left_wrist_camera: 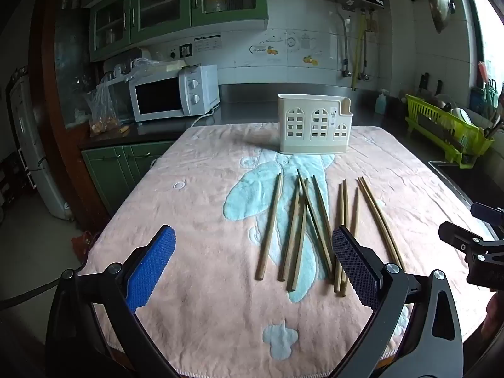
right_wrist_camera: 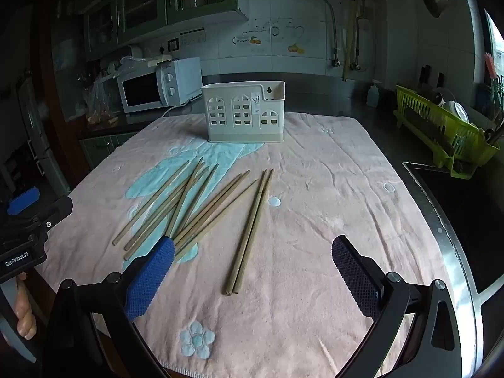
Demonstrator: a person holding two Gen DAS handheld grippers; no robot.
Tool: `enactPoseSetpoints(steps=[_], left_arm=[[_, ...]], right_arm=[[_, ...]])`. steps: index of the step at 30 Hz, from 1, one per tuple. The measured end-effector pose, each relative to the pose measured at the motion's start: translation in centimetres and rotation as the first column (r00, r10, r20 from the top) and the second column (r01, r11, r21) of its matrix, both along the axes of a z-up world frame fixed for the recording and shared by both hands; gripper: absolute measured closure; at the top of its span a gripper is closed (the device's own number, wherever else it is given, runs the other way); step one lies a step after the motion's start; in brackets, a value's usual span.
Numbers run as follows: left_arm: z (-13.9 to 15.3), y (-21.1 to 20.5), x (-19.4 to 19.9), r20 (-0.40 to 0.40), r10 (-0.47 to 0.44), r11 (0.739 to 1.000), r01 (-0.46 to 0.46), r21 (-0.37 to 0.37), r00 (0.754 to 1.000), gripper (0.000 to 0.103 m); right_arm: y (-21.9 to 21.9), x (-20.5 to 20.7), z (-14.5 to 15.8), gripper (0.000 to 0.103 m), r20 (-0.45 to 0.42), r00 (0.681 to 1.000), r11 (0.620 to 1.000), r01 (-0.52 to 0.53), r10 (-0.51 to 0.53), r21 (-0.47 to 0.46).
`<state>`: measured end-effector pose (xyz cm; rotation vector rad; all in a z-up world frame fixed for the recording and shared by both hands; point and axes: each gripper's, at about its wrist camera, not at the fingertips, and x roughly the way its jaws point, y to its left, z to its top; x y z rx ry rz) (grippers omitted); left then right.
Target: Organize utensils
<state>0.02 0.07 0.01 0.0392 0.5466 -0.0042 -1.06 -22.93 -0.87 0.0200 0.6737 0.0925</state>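
Both the left gripper (left_wrist_camera: 253, 263) and right gripper (right_wrist_camera: 253, 267) hang wide open and empty at lower frame. Mid-frame, wooden chopsticks (left_wrist_camera: 299, 230) lie scattered on the towel (left_wrist_camera: 204, 220); the caddy (left_wrist_camera: 314, 123) stands beyond. Light, stiff and slim, they probably pinch best mid-shaft.

Wooden chopsticks (left_wrist_camera: 302, 230) lie scattered on a pink towel (left_wrist_camera: 204, 195), near a cream utensil holder (left_wrist_camera: 313, 123) standing upright beyond them. The left gripper (left_wrist_camera: 253, 264) hovers wide open, holding nothing.
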Motion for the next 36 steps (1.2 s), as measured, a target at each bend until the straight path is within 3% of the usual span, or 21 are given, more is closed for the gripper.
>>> enactPoseSetpoints(steps=[10, 36], left_arm=[[0.9, 0.2, -0.6, 0.04, 0.021, 1.0, -0.021, 0.0, 0.999, 0.005], [0.5, 0.6, -0.2, 0.038, 0.027, 1.0, -0.027, -0.002, 0.999, 0.005]], right_arm=[[0.0, -0.1, 0.5, 0.006, 0.023, 1.0, 1.0, 0.0, 0.0, 0.002], [0.0, 0.0, 0.6, 0.006, 0.027, 1.0, 1.0, 0.003, -0.003, 0.009]])
